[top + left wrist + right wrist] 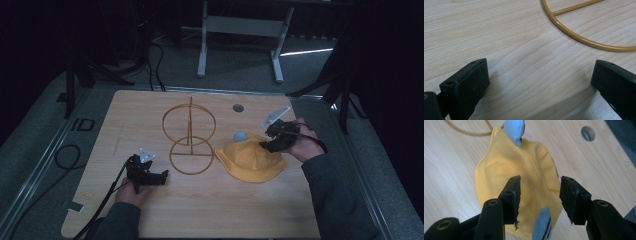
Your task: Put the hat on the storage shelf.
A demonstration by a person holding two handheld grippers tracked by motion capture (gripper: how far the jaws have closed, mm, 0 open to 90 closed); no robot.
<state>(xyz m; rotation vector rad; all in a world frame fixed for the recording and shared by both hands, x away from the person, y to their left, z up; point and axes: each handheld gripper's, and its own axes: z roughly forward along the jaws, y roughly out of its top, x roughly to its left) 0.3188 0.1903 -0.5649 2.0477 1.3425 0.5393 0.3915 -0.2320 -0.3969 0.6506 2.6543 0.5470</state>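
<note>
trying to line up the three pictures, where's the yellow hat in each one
High view: the yellow hat lies right of centre on the table, beside the wire stand and under the right gripper.
Right gripper view: it lies in the middle, behind and between the open jaws.
Left gripper view: the hat is not in this picture.
Shared landmark: the wire stand, whose gold base ring lies left of the hat, top right in the left gripper view, top left in the right gripper view.

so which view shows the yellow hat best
The right gripper view: the yellow hat lies close up between the open jaws of the right gripper, seam and blue tabs clear. The high view shows the whole hat small, beside the wire stand.
</note>
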